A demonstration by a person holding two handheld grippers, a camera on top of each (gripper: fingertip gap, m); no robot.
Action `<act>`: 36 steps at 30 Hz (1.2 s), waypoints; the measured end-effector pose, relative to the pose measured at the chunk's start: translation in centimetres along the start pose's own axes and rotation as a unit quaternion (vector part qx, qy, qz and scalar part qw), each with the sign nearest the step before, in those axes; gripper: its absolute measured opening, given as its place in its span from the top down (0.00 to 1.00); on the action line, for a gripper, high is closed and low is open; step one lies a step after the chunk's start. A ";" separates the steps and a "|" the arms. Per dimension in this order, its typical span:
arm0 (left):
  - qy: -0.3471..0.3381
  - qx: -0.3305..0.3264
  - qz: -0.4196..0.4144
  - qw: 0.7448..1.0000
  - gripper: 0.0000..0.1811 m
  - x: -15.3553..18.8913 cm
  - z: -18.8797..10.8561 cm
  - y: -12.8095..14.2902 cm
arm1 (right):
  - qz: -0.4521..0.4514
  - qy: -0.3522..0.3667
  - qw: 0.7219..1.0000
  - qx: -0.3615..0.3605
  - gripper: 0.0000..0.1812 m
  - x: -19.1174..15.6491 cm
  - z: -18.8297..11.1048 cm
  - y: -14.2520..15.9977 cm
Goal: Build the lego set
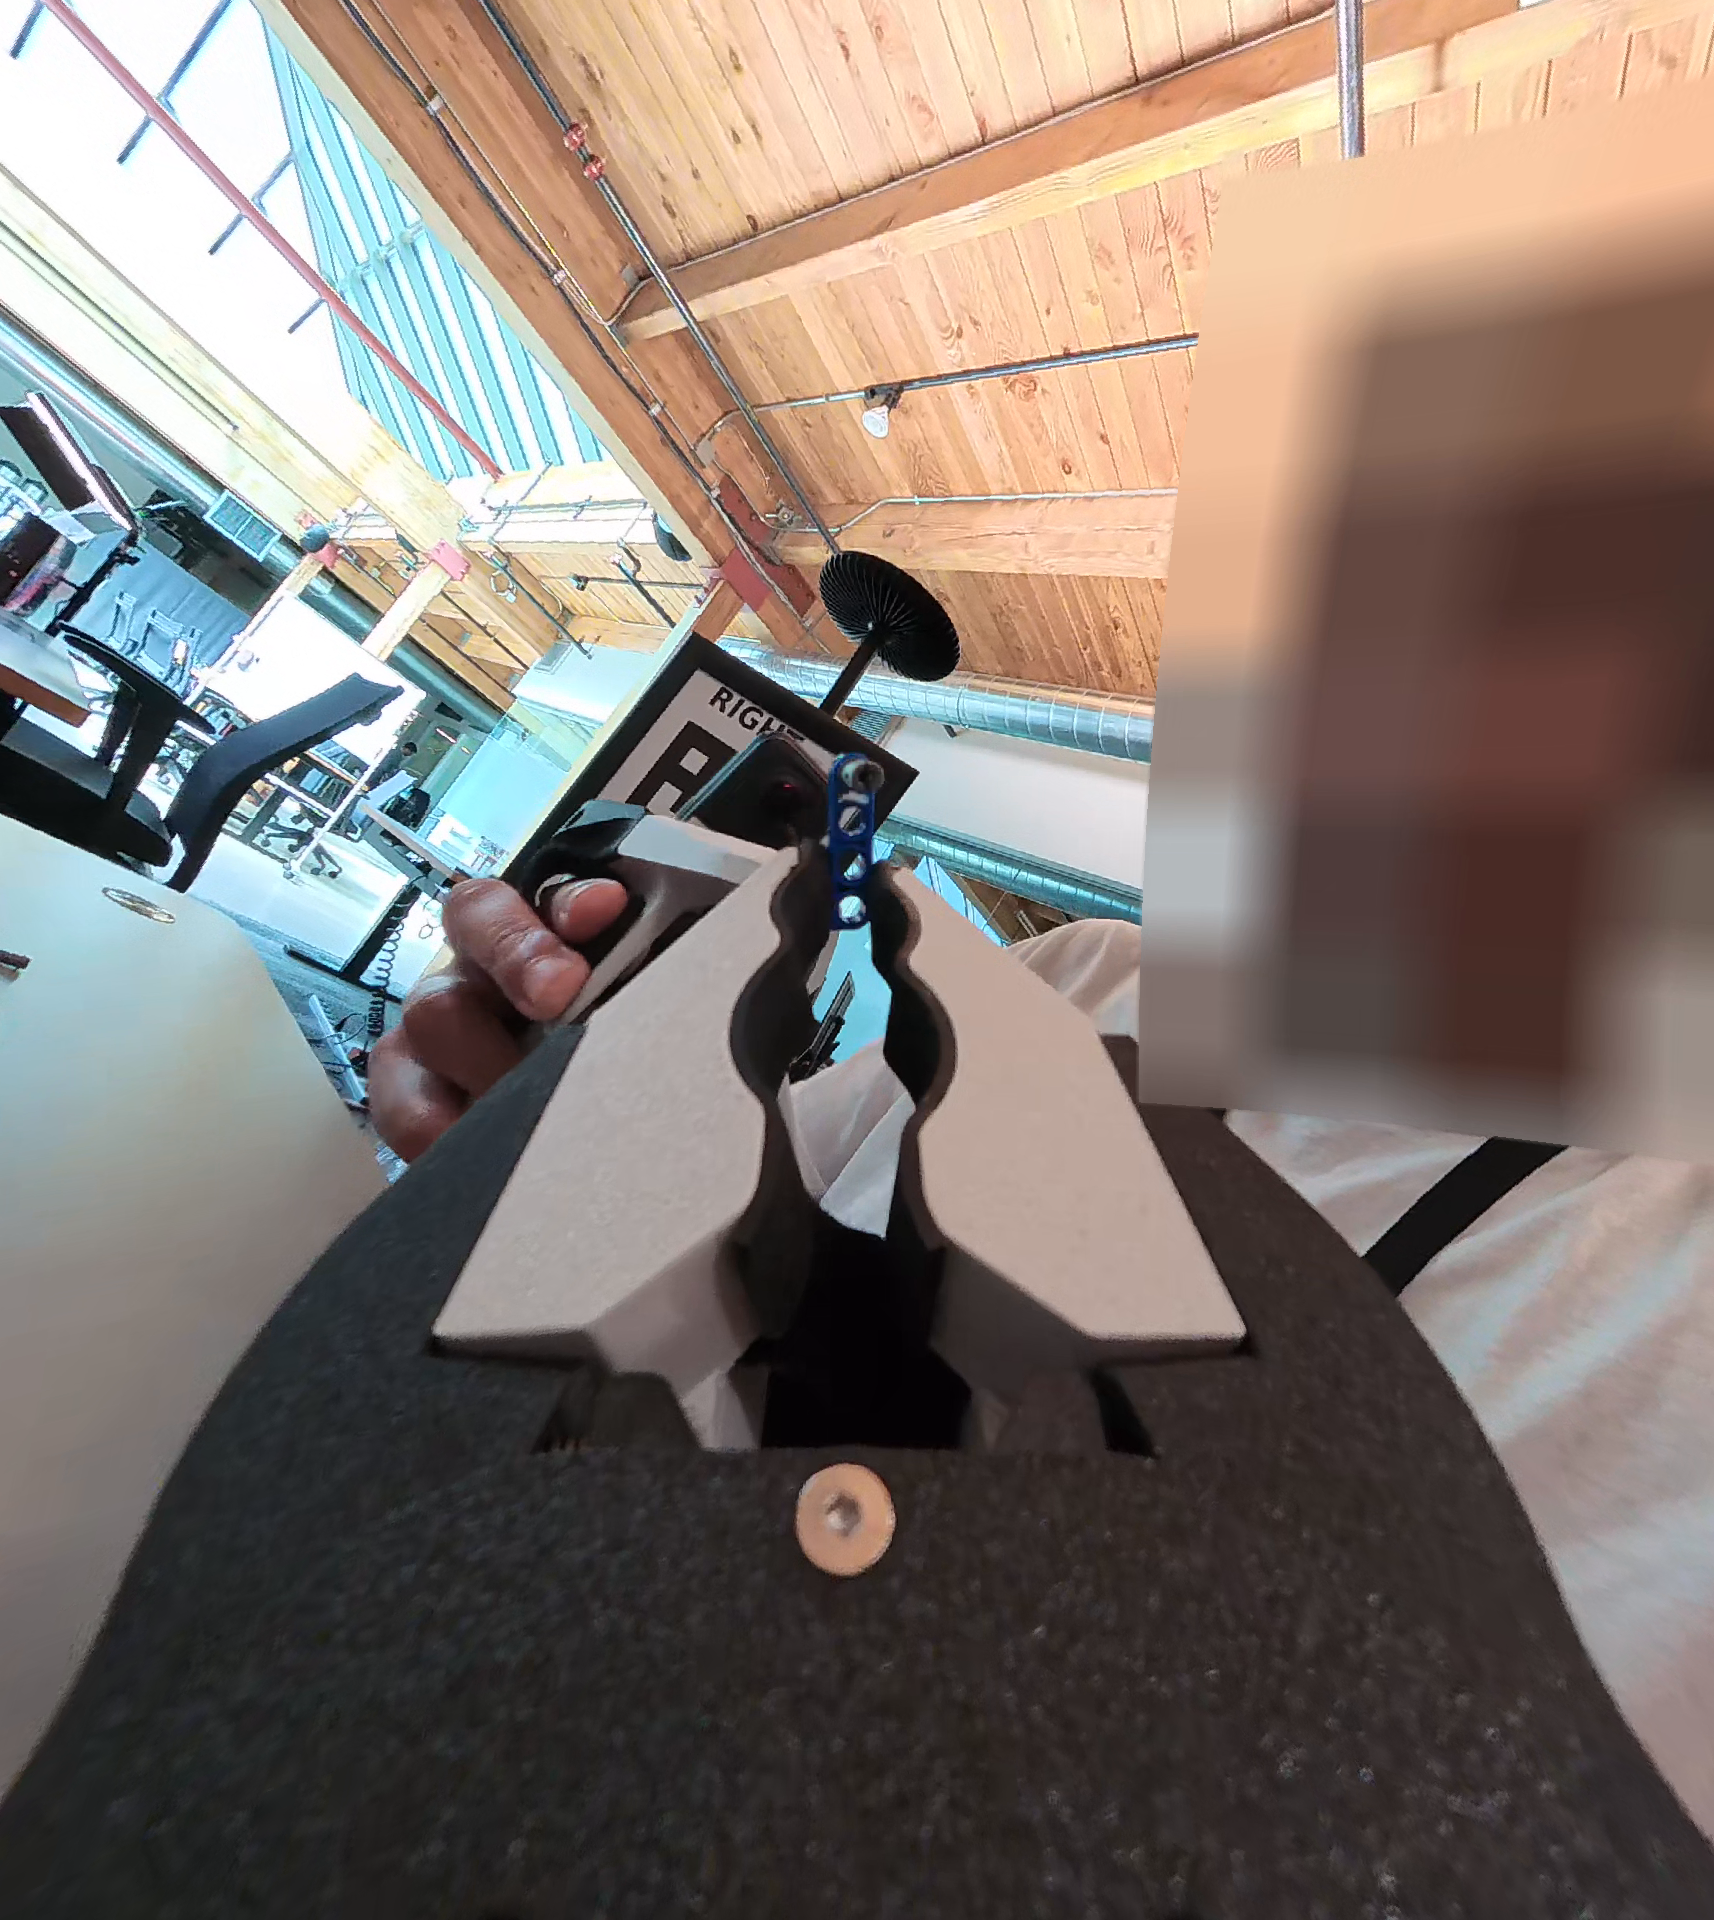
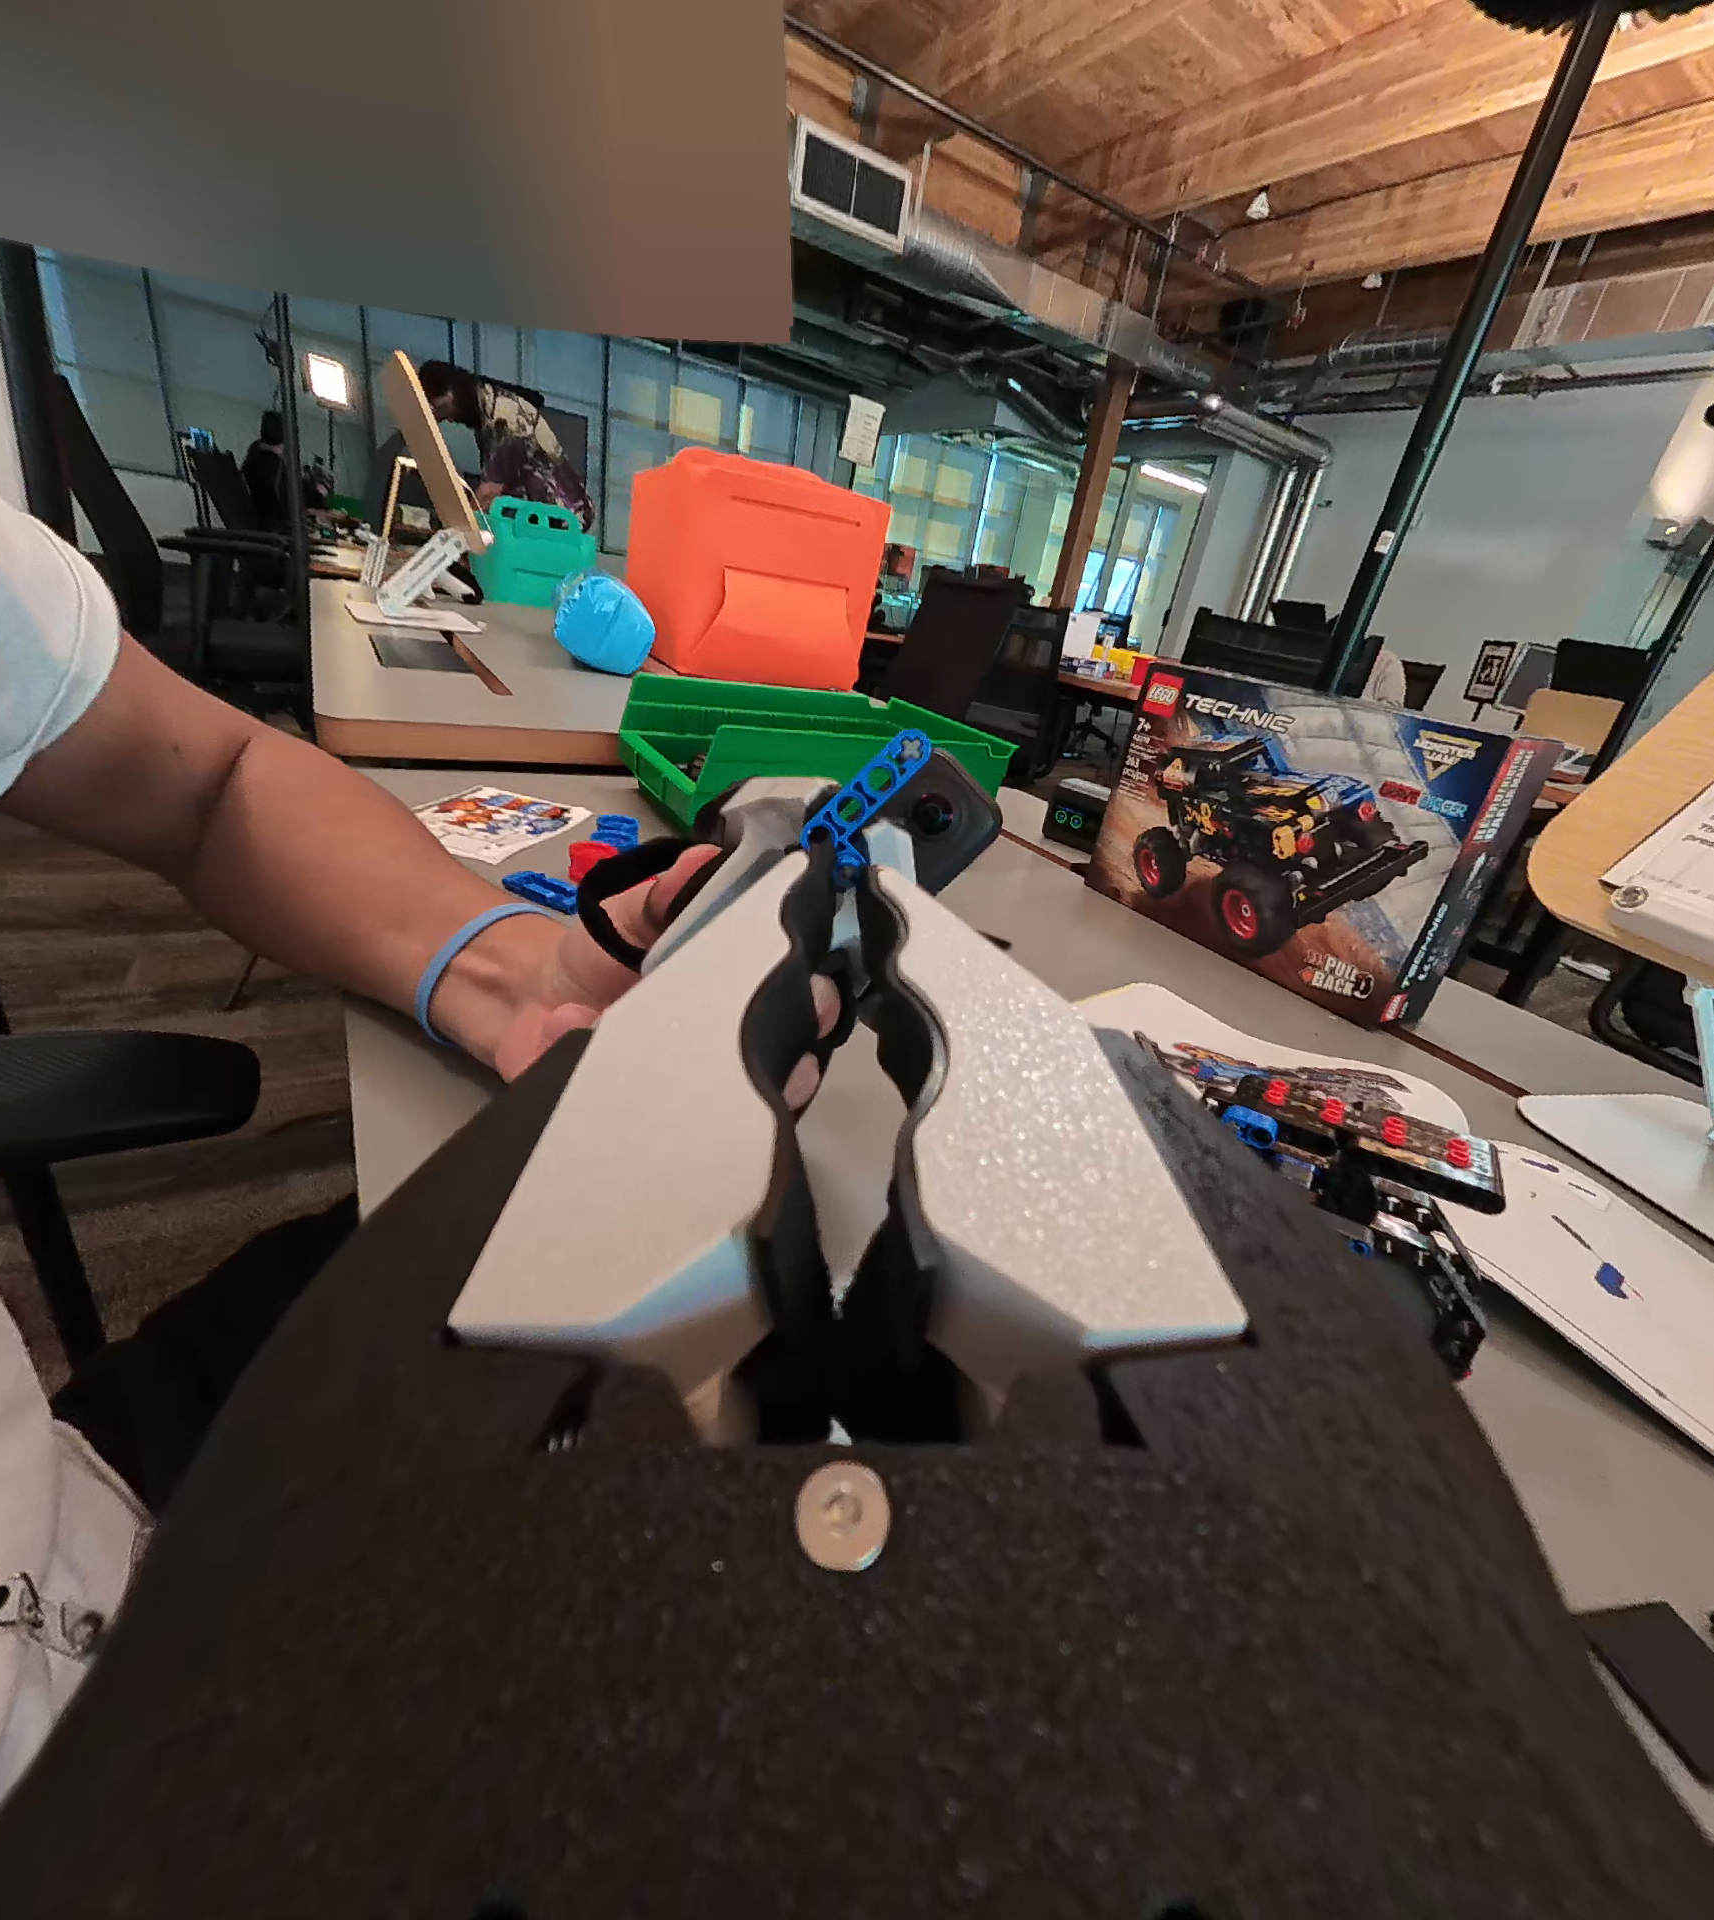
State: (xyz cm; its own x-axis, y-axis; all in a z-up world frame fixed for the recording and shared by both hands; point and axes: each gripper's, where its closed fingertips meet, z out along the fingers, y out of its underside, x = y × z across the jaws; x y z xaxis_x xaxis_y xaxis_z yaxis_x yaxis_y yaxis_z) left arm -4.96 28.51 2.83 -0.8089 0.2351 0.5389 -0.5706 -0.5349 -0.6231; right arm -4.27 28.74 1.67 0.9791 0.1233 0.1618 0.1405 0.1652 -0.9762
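1. The left gripper [image 1: 837, 883] is tipped up toward the wooden ceiling, fingers pinched on a blue beam [image 1: 850, 852] at their tips. The beam stands upright, and a small grey pin sits in its top hole.
2. The right gripper [image 2: 848, 868] meets the same beam [image 2: 858, 805] from the other side. Its fingertips are closed near the beam's lower end, and the beam slants up to the right.
3. Each gripper shows just behind the beam in the other's view. A hand [image 1: 489, 997] holds the right one, and a hand [image 2: 562, 977] with a blue wristband holds the left one.
4. The truck model [image 2: 1352, 1153], partly built in black with red pins, sits on a white sheet on the table [image 2: 1040, 935], right of the beam and lower.
5. The set box [image 2: 1320, 842] stands behind the model.
6. A green bin [image 2: 791, 738] lies just behind the beam, with an orange box [image 2: 754, 566] farther back.
7. Loose blue and red parts [image 2: 572, 868] lie left of the beam, near a leaflet [image 2: 505, 821].
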 end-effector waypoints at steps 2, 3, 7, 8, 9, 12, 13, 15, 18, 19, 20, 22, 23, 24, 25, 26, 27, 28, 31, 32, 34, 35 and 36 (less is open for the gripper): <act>-0.006 -0.004 0.004 1.000 0.97 -0.1 0.0 0.1 | 0.008 -0.006 1.000 0.003 0.98 0.0 0.0 -0.1; -0.008 -0.006 0.004 1.000 0.96 -0.2 -0.1 0.1 | 0.005 -0.005 1.000 -0.002 0.98 0.0 -0.1 0.0; -0.007 0.006 0.011 1.000 0.96 -0.1 0.0 -0.1 | 0.021 -0.005 1.000 0.004 0.98 0.0 0.0 0.0; -0.007 0.010 0.007 1.000 0.96 -0.2 0.0 -0.1 | 0.016 -0.001 1.000 0.003 0.98 0.2 0.0 0.0; -0.010 0.007 0.011 1.000 0.96 -0.3 0.1 -0.1 | 0.013 0.002 1.000 0.001 0.98 0.2 -0.1 0.0; -0.013 0.006 0.015 1.000 0.96 -0.4 0.1 0.0 | 0.025 0.000 1.000 0.002 0.98 0.3 -0.1 0.1; -0.019 0.006 0.019 1.000 0.96 -0.5 0.1 0.0 | 0.031 0.000 1.000 0.002 0.98 0.3 0.0 0.2; -0.030 0.001 0.025 0.999 0.97 -0.8 0.0 0.1 | 0.039 -0.002 0.999 -0.003 0.98 0.5 -0.1 0.5; -0.032 -0.005 0.022 0.999 0.97 -1.0 0.0 0.0 | 0.047 -0.001 0.999 -0.003 0.98 0.6 -0.1 0.6; -0.035 -0.006 0.028 0.999 0.97 -1.0 0.1 0.0 | 0.050 -0.002 0.999 -0.003 0.98 0.6 -0.1 0.6; -0.037 -0.005 0.030 0.999 0.97 -1.0 0.0 0.0 | 0.053 -0.003 0.999 -0.004 0.98 0.6 -0.1 0.6; -0.037 -0.006 0.024 0.999 0.97 -1.0 -0.1 0.0 | 0.051 -0.005 0.999 -0.009 0.98 0.6 -0.1 0.7; -0.042 -0.011 0.026 0.999 0.97 -1.2 -0.2 0.0 | 0.050 -0.005 0.999 -0.016 0.98 0.6 0.0 0.9; -0.049 -0.019 0.031 0.998 0.97 -1.3 -0.3 0.0 | 0.056 -0.008 0.998 -0.023 0.98 0.7 -0.1 0.9; -0.058 -0.027 0.037 0.997 0.97 -1.5 -0.3 0.0 | 0.068 -0.013 0.997 -0.028 0.98 0.8 -0.1 1.0; -0.064 -0.032 0.041 0.997 0.97 -1.6 -0.4 -0.1 | 0.076 -0.017 0.996 -0.031 0.98 0.9 -0.1 1.0; -0.068 -0.033 0.039 0.996 0.97 -1.7 -0.4 -0.1 | 0.078 -0.018 0.996 -0.036 0.97 1.0 -0.1 1.2; -0.070 -0.033 0.035 0.996 0.97 -1.8 -0.6 0.0 | 0.068 -0.012 0.997 -0.043 0.97 1.0 -0.1 1.4; -0.077 -0.040 0.029 0.996 0.97 -2.1 -0.8 0.2 | 0.020 0.010 0.998 -0.059 0.98 1.0 -0.3 1.8; -0.078 -0.045 0.028 0.996 0.97 -2.1 -0.8 0.2 | 0.011 0.013 0.998 -0.061 0.98 0.9 -0.3 1.9; -0.086 -0.053 0.032 0.994 0.97 -2.2 -0.8 0.5 | 0.012 0.014 0.998 -0.064 0.98 0.9 -0.5 2.0; -0.094 -0.055 0.036 0.993 0.97 -2.4 -0.8 0.5 | 0.020 0.012 0.998 -0.065 0.98 0.9 -0.6 2.1; -0.103 -0.056 0.039 0.992 0.97 -2.6 -0.8 0.6 | 0.028 0.014 0.997 -0.067 0.98 1.0 -0.7 2.2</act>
State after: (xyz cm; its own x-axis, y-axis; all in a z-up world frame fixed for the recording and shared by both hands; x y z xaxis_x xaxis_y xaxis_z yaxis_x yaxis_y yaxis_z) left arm -3.30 28.26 0.63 -0.8121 0.0199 0.5832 -0.5285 -0.4490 -0.7205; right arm -2.85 28.55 -0.37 0.9894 0.1011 0.1047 0.1026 0.0262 -0.9944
